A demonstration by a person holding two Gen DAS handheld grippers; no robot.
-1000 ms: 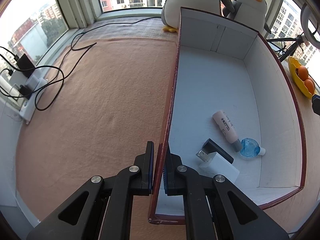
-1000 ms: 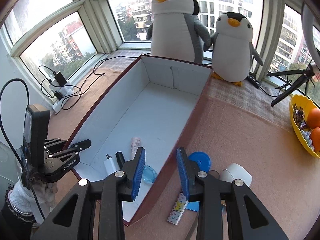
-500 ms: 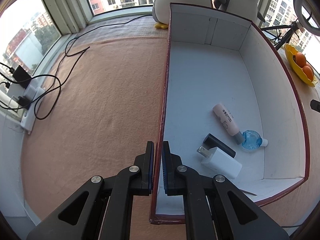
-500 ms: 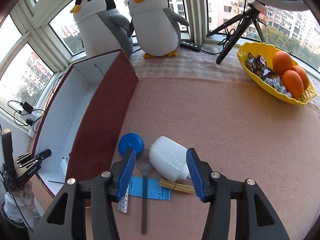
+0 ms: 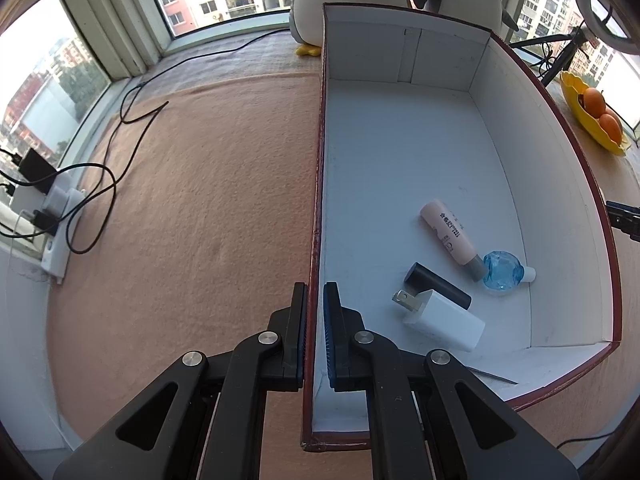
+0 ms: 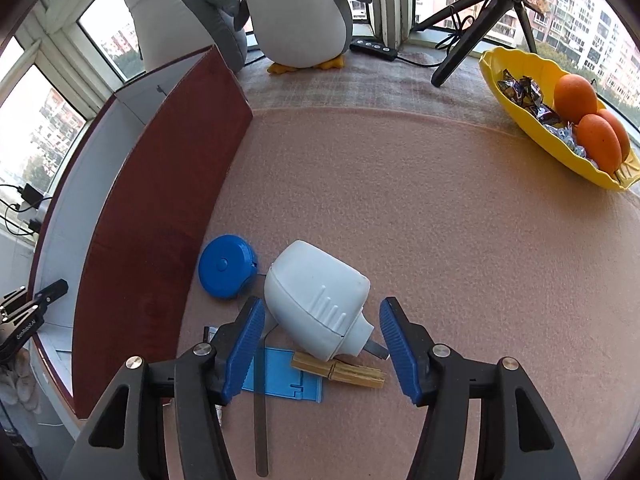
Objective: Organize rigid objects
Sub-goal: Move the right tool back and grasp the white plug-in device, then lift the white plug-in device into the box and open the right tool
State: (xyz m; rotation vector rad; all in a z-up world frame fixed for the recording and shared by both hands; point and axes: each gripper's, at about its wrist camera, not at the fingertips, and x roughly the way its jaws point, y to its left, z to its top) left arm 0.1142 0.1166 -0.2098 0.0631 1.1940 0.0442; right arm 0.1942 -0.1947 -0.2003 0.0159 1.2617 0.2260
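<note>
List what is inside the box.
Inside the box: a peach tube, a clear blue bottle, a black cylinder and a white charger. The left tongs, clamped on the wall, hide the near corner.

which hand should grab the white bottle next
Right. The right gripper hangs just above the white bottle, its jaws just opened wide either side of it. The left gripper is clamped on the box wall.

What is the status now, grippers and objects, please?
Left gripper shut on box wall. Right gripper open, jaws just widened, around white bottle, not touching. Clothespin and blue card lie under the bottle.
</note>
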